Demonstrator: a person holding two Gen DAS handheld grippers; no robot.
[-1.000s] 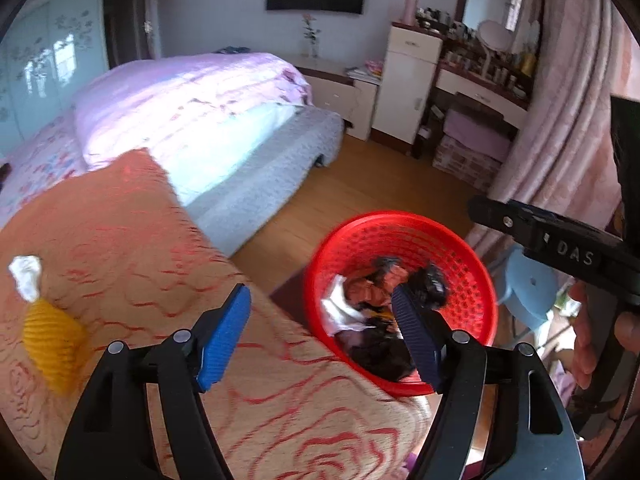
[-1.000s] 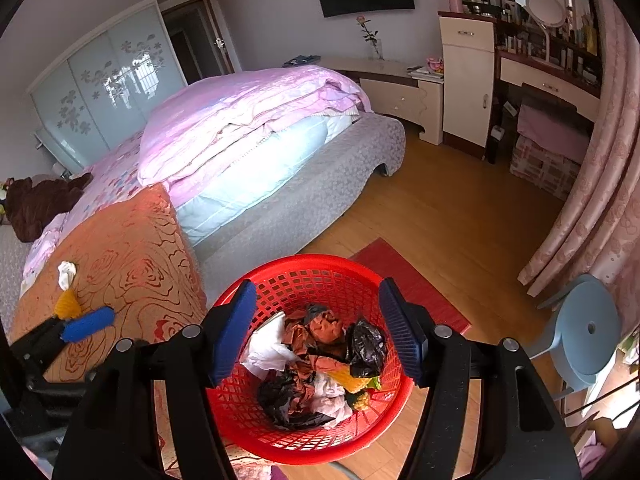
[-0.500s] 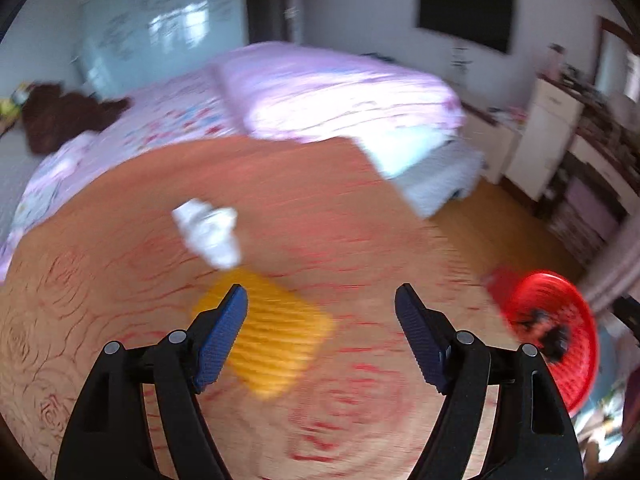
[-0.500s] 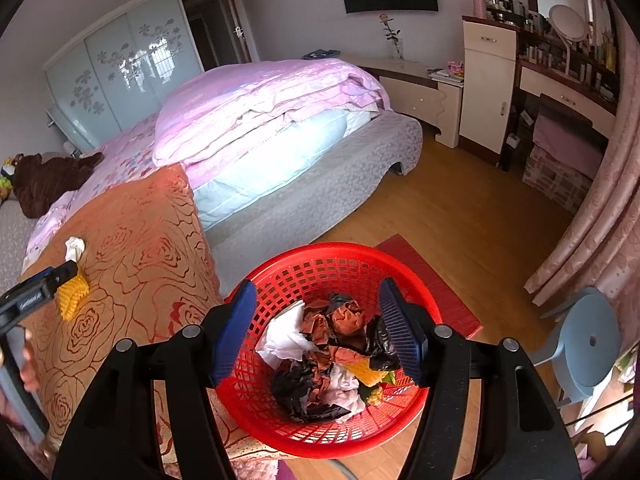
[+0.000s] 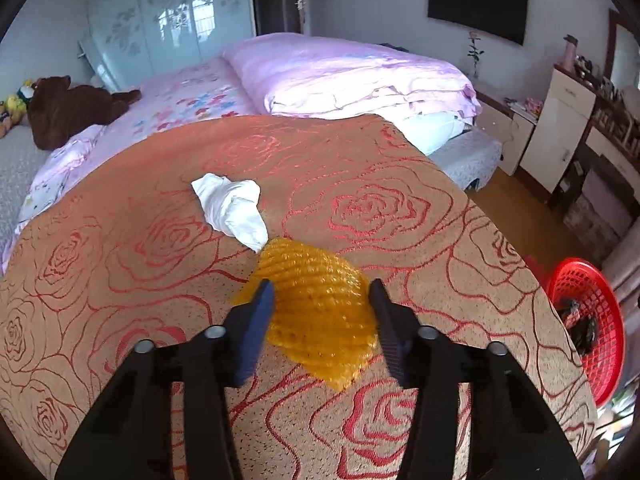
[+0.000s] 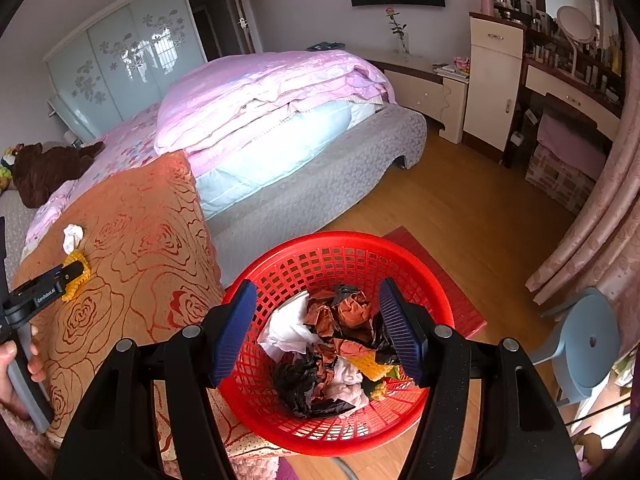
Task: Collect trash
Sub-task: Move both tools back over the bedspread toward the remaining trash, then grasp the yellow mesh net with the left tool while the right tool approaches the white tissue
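The left claw (image 5: pixel 322 316) is spread wide, its blue fingers on either side of the yellow ribbed foam net (image 5: pixel 316 316) that lies on the orange rose-patterned bed cover (image 5: pixel 400 208); whether the fingers already touch the net I cannot tell. A crumpled white tissue (image 5: pixel 234 208) lies just beside the net, touching its far edge. The right claw (image 6: pixel 318 328) is also spread and holds nothing, above the round red plastic basket (image 6: pixel 344 260) filled with crumpled trash (image 6: pixel 336 344), which stands beside the bed.
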